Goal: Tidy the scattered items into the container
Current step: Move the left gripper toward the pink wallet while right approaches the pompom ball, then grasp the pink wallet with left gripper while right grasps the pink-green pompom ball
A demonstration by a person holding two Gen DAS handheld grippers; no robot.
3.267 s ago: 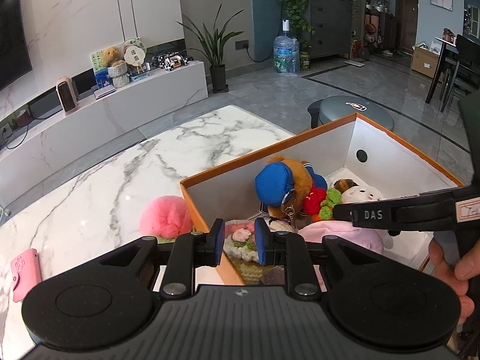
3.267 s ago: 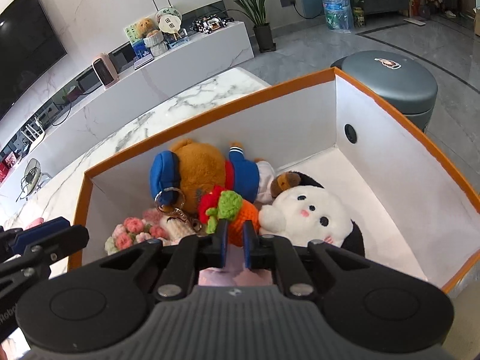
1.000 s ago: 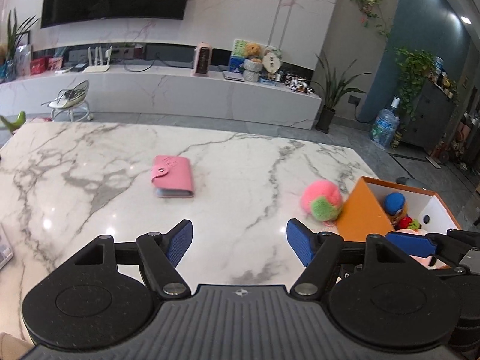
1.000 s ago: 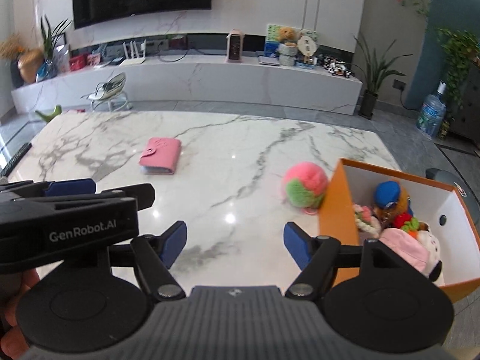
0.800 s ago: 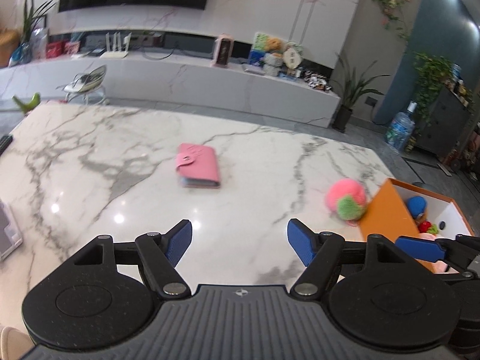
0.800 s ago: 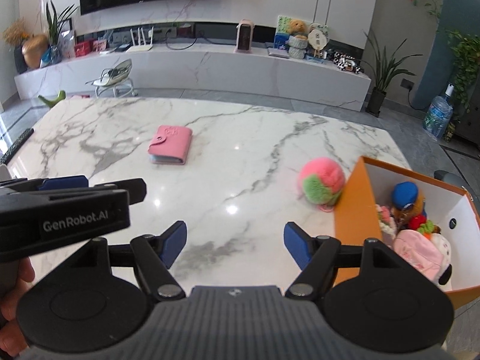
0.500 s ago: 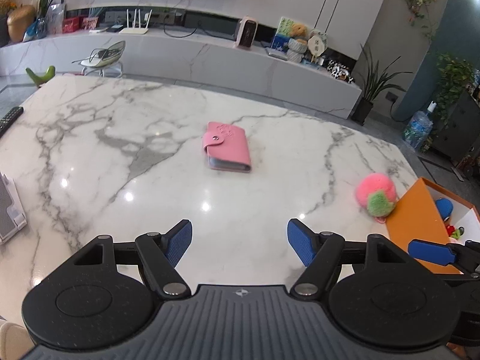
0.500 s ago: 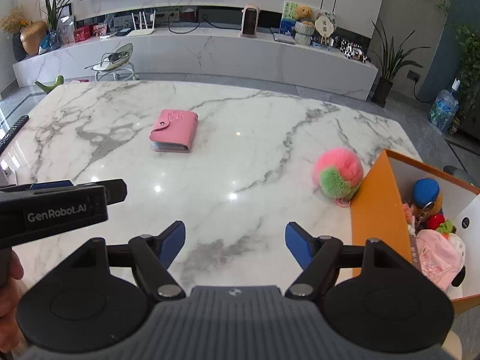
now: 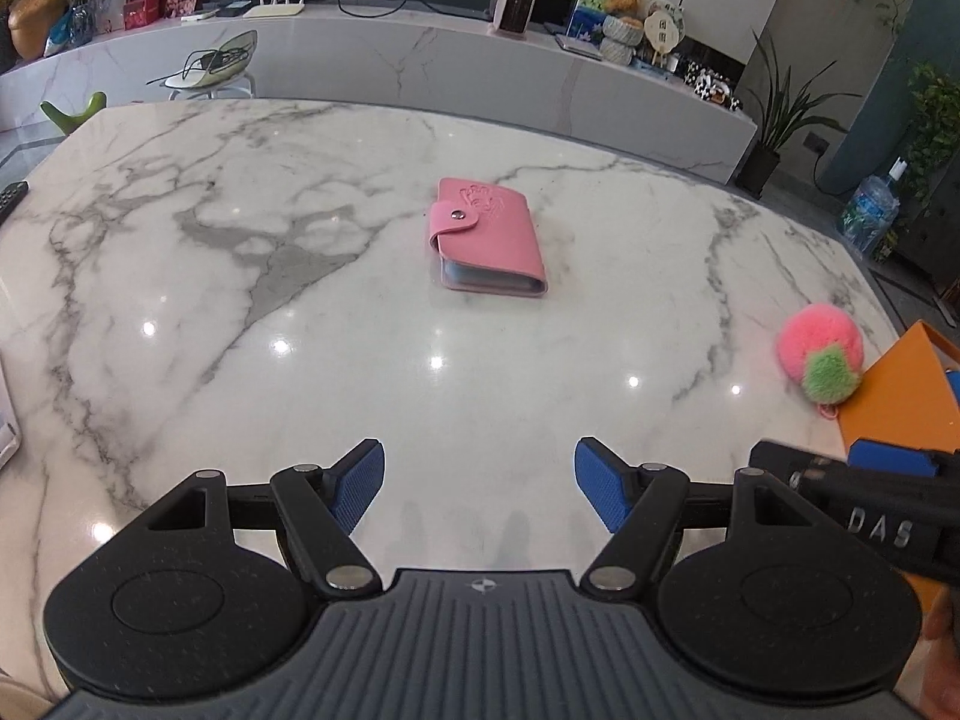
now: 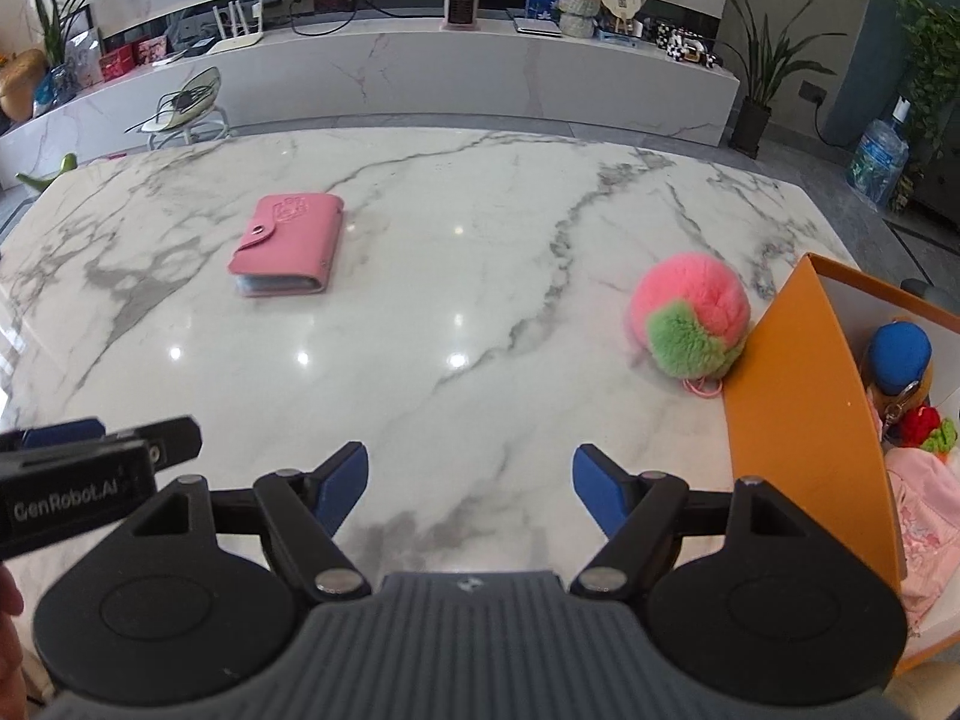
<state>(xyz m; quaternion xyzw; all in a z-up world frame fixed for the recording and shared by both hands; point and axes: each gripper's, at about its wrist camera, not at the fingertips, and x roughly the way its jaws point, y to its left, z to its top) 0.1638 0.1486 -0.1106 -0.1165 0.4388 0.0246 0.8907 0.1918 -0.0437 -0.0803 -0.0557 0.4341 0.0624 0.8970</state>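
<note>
Swung away from orange box [image 10: 798, 408] since 3.3 s ago, both grippers now over marble table [image 9: 300, 312]. L gripper [image 9: 479, 489] jaws wide apart, holding nothing; pink wallet [image 9: 487, 238] straight ahead, well off. R gripper [image 10: 469, 489] jaws apart too; pom-pom [image 10: 690, 321] ahead-right, touching box wall.

Bright even daylight, ceiling-light glare spots on the glossy marble table [image 9: 300, 312], strong fisheye edge bending, mostly sharp
</note>
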